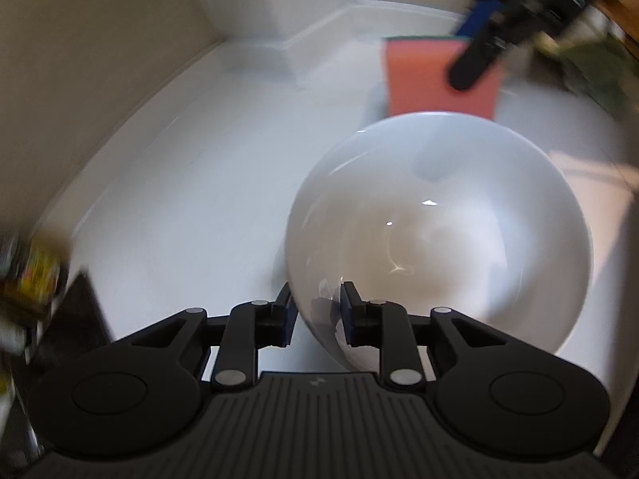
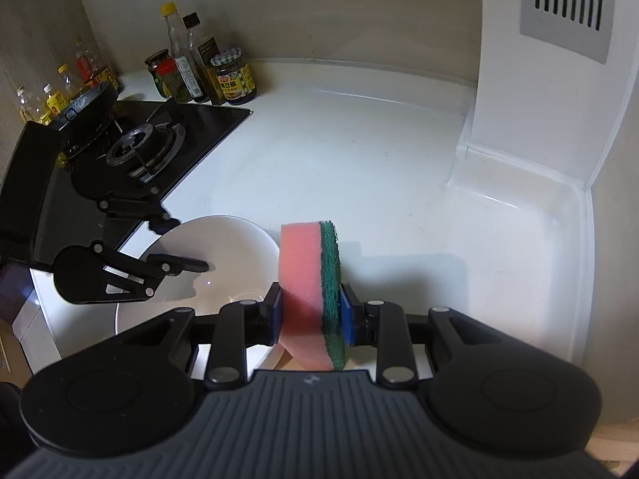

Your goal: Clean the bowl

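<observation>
Plainly, most of the risk sits with the loose bowl.

- Counter (image 2: 359, 159): it is smooth and white, and the bowl stands near its front edge beside the hob (image 2: 191, 127). Push sideways with nothing gripped and the bowl could skate toward that edge or onto the hob.
- Bowl (image 1: 439, 239): its inside is glossy and throws glare, so you cannot tell whether it is wet, dirty or already clean. Its foot and its contact with the counter are hidden.
- Left gripper (image 1: 317, 311): your jaws straddle the near rim, one pad outside and one inside, and they look released rather than pinching the wall. If you scrub like this, I judge the bowl will spin or tip. Clamping hard on a thin rim could also lever it up.
- Right gripper (image 2: 311, 315): it is clenched on the sponge (image 2: 311, 279), held upright just beyond the bowl's far rim and not yet inside. In the left view it is a dark blur, so its exact height over the rim is unclear.
- Sponge: green scourer faces one pad and pink foam the other. Its lower end is cut off behind the gripper body, so a slipping grip would be hard to spot.
- Jars (image 2: 233, 76): they stand at the back corner, well apart and out of the way.
</observation>
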Demonstrator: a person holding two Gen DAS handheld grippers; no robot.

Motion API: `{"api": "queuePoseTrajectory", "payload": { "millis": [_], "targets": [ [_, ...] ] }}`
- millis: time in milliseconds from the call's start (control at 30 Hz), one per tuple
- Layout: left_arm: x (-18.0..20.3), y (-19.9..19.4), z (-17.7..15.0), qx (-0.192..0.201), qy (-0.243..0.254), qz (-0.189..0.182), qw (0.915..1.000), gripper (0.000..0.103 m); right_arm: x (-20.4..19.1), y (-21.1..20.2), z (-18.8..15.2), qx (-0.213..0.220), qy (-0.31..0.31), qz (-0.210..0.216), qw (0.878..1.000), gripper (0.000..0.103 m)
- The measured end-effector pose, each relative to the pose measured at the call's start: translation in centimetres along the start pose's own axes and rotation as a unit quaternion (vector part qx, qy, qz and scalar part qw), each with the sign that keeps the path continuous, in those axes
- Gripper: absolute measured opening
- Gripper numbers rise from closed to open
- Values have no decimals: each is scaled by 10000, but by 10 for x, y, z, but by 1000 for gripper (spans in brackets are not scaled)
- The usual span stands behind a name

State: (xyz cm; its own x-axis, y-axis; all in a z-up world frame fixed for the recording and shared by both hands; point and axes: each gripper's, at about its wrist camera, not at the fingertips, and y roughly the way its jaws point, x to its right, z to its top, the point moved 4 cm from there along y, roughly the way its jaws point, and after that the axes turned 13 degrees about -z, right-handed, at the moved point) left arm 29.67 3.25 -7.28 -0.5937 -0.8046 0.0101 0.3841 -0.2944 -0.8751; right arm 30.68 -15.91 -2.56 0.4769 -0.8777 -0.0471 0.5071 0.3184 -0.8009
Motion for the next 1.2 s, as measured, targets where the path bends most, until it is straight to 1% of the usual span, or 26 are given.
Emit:
{"api": "queuePoseTrajectory", "payload": {
  "millis": [67,133,167,200,233,267,300,333,400,433,467,500,567,600,633,667,733,800,833,933,967,1033,1100,1167,1200],
  "targets": [
    [-2,-8,-4,51,-736,56,9973,27,0,-1,-2,26,56,-11,10000,25],
    [-5,-15,-12,158,-1485,56,9888,27,0,-2,-3,47,130,-15,9999,25],
    [-5,-17,-16,229,-1748,73,9843,27,0,-2,-4,58,160,-21,9999,25],
    [-5,-18,-18,297,-1907,80,9812,25,-1,-3,-5,61,179,-23,9998,25],
    [-5,-19,-21,365,-2065,86,9777,19,-1,-4,-6,63,212,-31,9998,25],
    [-5,-19,-21,400,-2144,40,9759,14,-2,-4,-7,64,244,-40,9997,25],
    [-3,-20,-18,411,-2160,44,9755,13,-3,-6,-8,61,268,-47,9996,25],
    [-1,-19,-16,360,-1987,99,9794,10,-4,-7,-10,39,256,-47,9997,25],
    [3,-17,-12,259,-1638,208,9859,9,-7,-9,-12,-41,155,-41,9999,25],
    [2,-15,-11,211,-1376,174,9901,9,-7,-10,-11,-82,84,-41,9999,25],
    [-1,-14,-8,210,-1124,58,9934,9,-7,-9,-9,-109,20,-49,9999,25],
    [0,-17,-10,213,-982,15,9949,10,-6,-8,-7,-102,13,-49,9999,25],
    [0,-14,-2,136,-207,-154,9996,11,-2,-2,2,-62,52,-66,9999,25],
    [1,-12,2,110,62,-200,9997,12,-2,-1,5,-42,19,-104,9999,25],
    [2,-10,7,54,469,-254,9986,13,-3,2,9,-26,-55,-175,9998,25],
    [2,-8,13,-9,762,-307,9966,13,-4,5,13,-16,-120,-237,9996,25],
    [-5,-3,19,-124,777,-437,9959,15,-5,7,14,-36,-171,-253,9995,25],
    [-11,-1,23,-109,447,-408,9981,14,-4,7,13,-52,-161,-224,9996,25],
    [-11,-1,23,-101,379,-366,9986,14,-3,7,12,-44,-114,-185,9998,25],
    [-6,-7,18,-20,2,-110,9999,15,0,4,7,4,15,-155,9999,25],
    [-5,-11,15,23,-224,-24,9997,15,0,3,6,17,55,-155,9999,25],
    [-4,-22,6,185,-733,87,9971,16,0,1,3,31,115,-171,9998,25],
    [-6,-27,0,316,-1074,84,9937,16,-1,-1,0,43,185,-189,9996,25],
    [-13,-28,-9,446,-1604,-73,9860,14,-2,-3,-3,31,245,-180,9995,25],
    [-16,-26,-10,449,-1645,-136,9853,11,-3,-5,-5,24,264,-177,9995,25]
  ]
}}
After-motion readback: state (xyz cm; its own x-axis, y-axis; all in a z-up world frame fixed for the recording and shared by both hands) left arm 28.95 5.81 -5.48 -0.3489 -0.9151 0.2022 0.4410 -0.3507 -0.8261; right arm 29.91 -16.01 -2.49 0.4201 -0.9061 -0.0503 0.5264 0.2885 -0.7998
